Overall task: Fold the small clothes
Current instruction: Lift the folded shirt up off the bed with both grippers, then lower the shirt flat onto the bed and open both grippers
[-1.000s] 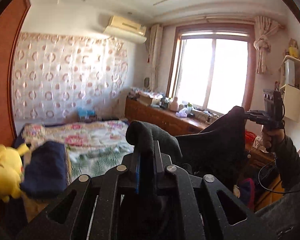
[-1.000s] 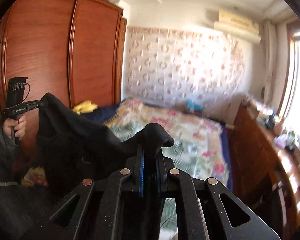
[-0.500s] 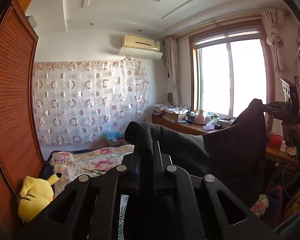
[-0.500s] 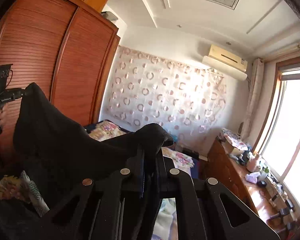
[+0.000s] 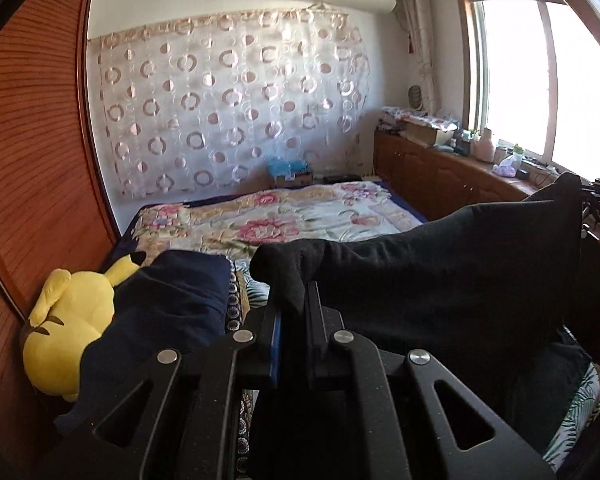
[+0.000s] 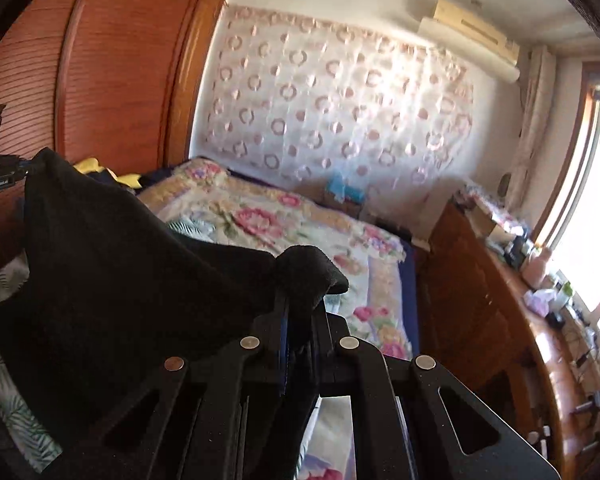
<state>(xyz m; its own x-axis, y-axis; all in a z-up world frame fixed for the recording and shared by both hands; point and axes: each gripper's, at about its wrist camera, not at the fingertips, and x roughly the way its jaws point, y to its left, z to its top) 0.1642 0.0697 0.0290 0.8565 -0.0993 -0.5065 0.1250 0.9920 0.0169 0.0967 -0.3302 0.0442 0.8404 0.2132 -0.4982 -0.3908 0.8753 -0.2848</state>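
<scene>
Bedroom, floral bed (image 5: 284, 216); L gripper (image 5: 294, 308) & R gripper (image 6: 300, 320) both clamp black garment (image 5: 440, 272).

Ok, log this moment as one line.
phase: garment spread above bed | left gripper: shut on black garment | right gripper: shut on black garment | below: floral bed | fold: not yet begun

A black, soft knitted garment (image 5: 440, 280) is pinched in the black left hand-held gripper (image 5: 294, 300), whose inner pad shows a blue strip. Ahead of it lies a bed (image 5: 284, 224) with a cream bedspread patterned in pink flowers and green leaves. To its left sit a bright yellow plush toy (image 5: 68, 320) with brown markings and a navy folded cloth (image 5: 168, 304). Beyond, a white sheer curtain (image 5: 228, 100) carries pink-brown rings and dots beside a reddish-brown wooden wardrobe (image 5: 32, 152)
</scene>
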